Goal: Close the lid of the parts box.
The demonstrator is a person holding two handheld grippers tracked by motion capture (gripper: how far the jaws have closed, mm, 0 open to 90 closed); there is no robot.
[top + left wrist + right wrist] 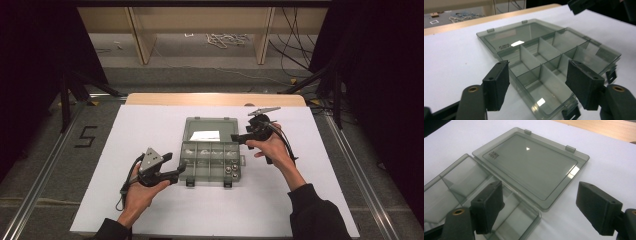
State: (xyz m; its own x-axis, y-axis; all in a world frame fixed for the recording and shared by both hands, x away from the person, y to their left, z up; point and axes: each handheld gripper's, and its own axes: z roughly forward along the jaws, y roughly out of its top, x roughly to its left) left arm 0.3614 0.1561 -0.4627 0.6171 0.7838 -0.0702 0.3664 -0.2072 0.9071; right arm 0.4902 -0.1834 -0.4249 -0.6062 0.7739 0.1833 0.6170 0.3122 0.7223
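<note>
- Nearest the lens in the left gripper view, my left fingers (496,85) stand apart over the front corner of the box (549,62), pressing on nothing; whether a pad brushes the rim I cannot tell.
- From above, my left gripper (176,167) sits at the box's left front corner, held in my left hand (142,192).
- Its jaws are released, with the corner compartments showing between them.
- Box: smoky clear plastic, lying open and flat on the white desk (150,125), near its middle.
- Its lid (529,162) is folded back flat on the desk, away from me, joined to the tray along the hinge.
- Dividers split the tray into compartments; two latches hang off the front edge.
- My right gripper (241,137) hovers at the box's right side, about level with the hinge, in my right hand (272,147).
- Its fingers (487,206) are spread wide and grasp nothing; the tray's corner and bare desk show between them.
</note>
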